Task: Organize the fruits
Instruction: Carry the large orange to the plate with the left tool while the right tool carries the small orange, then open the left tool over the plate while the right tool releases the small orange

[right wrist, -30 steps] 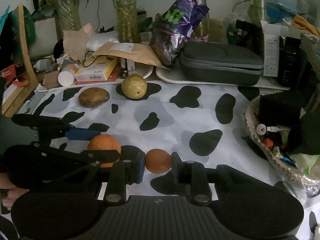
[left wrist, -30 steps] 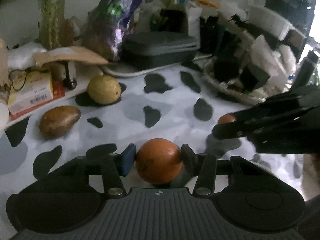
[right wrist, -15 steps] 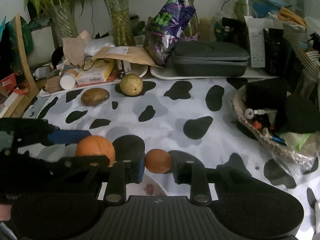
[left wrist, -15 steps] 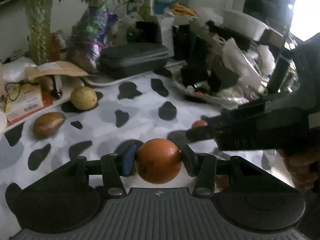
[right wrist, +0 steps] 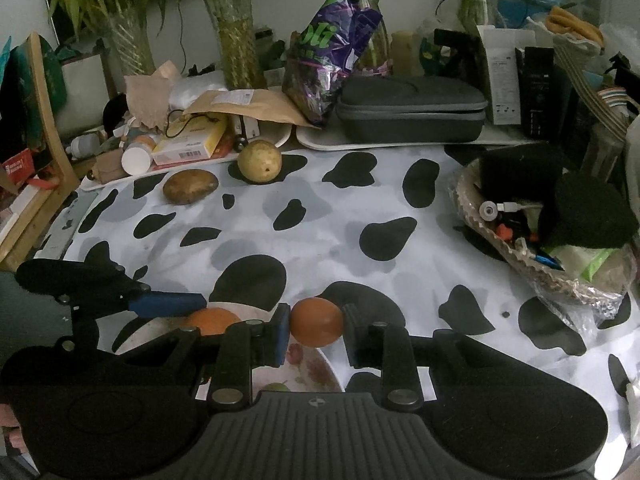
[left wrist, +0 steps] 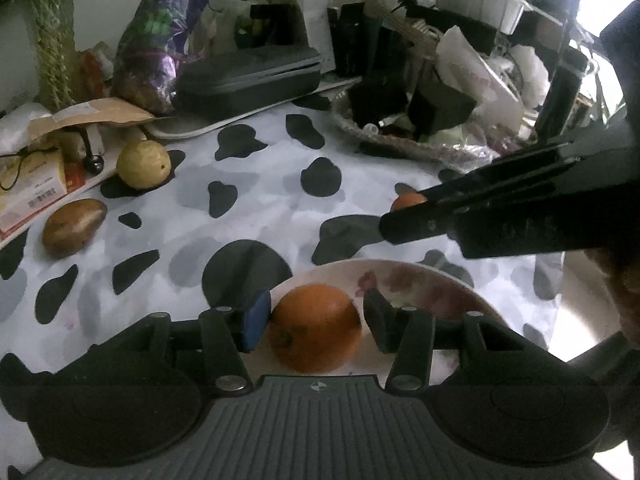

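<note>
My left gripper point(left wrist: 314, 320) has both pads close against a large orange point(left wrist: 315, 328) over a white patterned plate point(left wrist: 432, 284). A thin gap shows on each side, so the grip is unclear. My right gripper point(right wrist: 316, 334) is shut on a small orange-brown fruit point(right wrist: 317, 321) above the plate's far edge point(right wrist: 316, 368). The right gripper with its fruit point(left wrist: 408, 201) also shows in the left wrist view. A yellow pear point(right wrist: 260, 160) and a brown fruit point(right wrist: 190, 186) lie on the cow-print cloth at the back left.
A grey zip case point(right wrist: 412, 114), a purple snack bag point(right wrist: 332, 56), boxes and plant vases crowd the back. A foil-lined basket point(right wrist: 532, 264) full of clutter stands at the right. A wooden chair point(right wrist: 44, 112) stands at the left.
Both grippers have pulled back toward the near edge with their fruits, and the plate has come into view beneath them. The left pads now look slightly apart from the orange.
</note>
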Demonstrator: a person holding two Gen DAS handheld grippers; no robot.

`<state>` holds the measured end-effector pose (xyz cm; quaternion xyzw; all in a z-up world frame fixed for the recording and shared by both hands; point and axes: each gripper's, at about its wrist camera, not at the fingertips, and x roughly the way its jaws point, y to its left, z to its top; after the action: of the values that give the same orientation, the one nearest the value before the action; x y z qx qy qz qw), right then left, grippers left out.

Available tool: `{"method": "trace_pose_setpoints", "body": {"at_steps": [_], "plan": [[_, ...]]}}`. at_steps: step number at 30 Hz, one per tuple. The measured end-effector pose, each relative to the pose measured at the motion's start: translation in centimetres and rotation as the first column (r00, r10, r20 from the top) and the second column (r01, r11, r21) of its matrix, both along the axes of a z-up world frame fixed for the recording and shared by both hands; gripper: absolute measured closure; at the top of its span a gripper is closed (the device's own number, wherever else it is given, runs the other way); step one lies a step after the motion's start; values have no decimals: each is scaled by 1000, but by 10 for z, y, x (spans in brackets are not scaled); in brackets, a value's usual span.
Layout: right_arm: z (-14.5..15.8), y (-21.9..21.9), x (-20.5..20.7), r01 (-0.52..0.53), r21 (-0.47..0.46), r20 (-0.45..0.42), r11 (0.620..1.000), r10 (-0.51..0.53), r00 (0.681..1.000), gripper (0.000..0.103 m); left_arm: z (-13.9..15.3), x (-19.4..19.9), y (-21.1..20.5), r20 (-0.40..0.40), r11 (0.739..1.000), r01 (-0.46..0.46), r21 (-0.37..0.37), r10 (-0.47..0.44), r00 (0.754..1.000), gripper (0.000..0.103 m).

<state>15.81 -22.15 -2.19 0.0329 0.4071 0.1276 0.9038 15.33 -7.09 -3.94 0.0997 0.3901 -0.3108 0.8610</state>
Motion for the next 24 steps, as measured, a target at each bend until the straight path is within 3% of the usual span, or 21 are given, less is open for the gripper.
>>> {"method": "trace_pose_setpoints", "body": {"at_steps": [2,3,15,24], "plan": [[0,0,0,-2,-2,-1,1000,2,1000,75,1,1,-1,0,1000,-10,-2,10,1000,31],[0,0,0,-2,-2,-1,1000,2,1000,75,1,1,-1,9,1000,-13,-4,13,1000,30],[1,-4,-11,7,4,-6,1000,-7,1000,75,19,-8,10,40,997,-63,-44,65,997,30],[-4,9,-37,-41,-14,-33,999,40,999,75,31,-29,26,67,989,-144,-43,147,987,30]]}}
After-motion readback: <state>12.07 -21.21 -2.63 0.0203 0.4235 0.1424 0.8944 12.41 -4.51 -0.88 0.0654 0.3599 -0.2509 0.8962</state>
